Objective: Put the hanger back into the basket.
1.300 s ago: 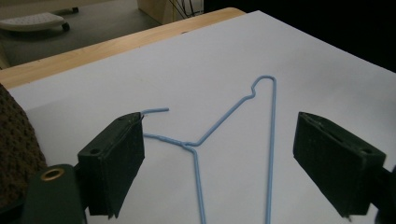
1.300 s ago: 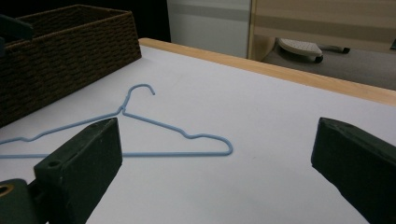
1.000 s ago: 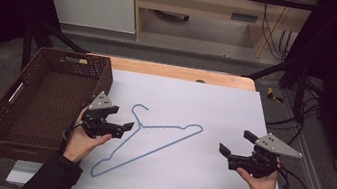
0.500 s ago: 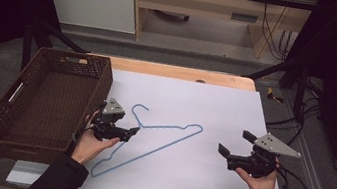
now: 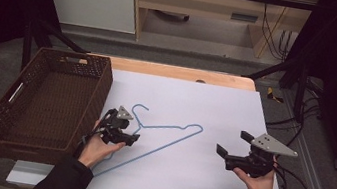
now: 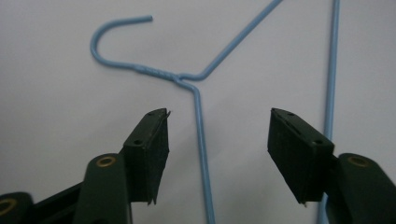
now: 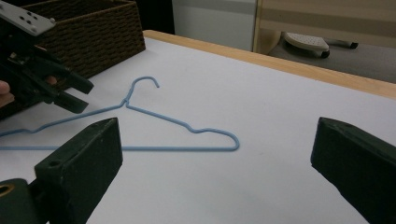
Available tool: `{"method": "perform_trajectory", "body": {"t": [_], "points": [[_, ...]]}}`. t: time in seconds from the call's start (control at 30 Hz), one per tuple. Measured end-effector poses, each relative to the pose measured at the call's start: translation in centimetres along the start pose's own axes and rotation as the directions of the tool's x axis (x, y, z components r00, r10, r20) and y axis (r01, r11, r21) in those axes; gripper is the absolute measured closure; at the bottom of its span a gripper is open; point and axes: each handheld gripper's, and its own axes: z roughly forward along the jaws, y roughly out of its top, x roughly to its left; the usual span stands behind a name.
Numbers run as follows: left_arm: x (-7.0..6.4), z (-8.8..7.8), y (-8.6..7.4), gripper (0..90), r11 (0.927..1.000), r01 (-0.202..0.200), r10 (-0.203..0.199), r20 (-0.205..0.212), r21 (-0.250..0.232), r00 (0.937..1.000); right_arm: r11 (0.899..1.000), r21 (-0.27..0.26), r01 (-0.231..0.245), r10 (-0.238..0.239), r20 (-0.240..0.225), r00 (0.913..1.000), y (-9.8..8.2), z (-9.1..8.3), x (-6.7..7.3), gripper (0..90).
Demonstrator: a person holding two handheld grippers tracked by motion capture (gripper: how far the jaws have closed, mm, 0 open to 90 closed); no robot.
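A brown wicker basket (image 5: 39,100) sat at the left edge of the table, partly off the white sheet (image 5: 224,183) that covered the tabletop; its inside looked empty, with only the woven floor and a cut-out handle in the near and far walls visible. No brand, label or writing could be read on anything.

A blue wire hanger (image 5: 171,133) lay flat on the sheet just right of the basket, its hook (image 6: 112,42) toward the far side and its long bottom bar running diagonally down toward the near left.

The left gripper (image 5: 130,137), held in the person's left hand (image 5: 98,147), sat low over the hanger's left shoulder, near the twisted neck. In the left gripper view its jaws stood wide apart, with one wire arm of the hanger running up between them and touching neither pad; the bottom bar passed beside the right-hand jaw.

The right gripper (image 5: 228,154), in the right hand (image 5: 257,181), was well apart from the hanger, over the bare sheet toward the right edge. Its jaws were also spread wide and held nothing, pointing across the table toward the hanger and the basket (image 7: 88,32).
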Motion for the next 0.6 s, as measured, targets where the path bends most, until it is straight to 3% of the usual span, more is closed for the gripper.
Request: {"method": "perform_trajectory", "body": {"t": [0.17, 0.6], "points": [[0.0, 1.0, -0.3, 45.6, 0.9978, -0.016, 0.017, -0.017, 0.065, 0.9997, 1.0, 0.003, 0.001, -0.001, -0.006, 1.0, 0.0, 0.1, 0.1, 2.8], [0.2, 1.5, -0.7, 68.6, 0.9938, -0.009, 0.01, -0.016, 0.111, 0.9998, 1.0, 0.011, 0.002, -0.002, -0.008, 1.0, -0.1, 0.3, 0.2, 2.9]]}}
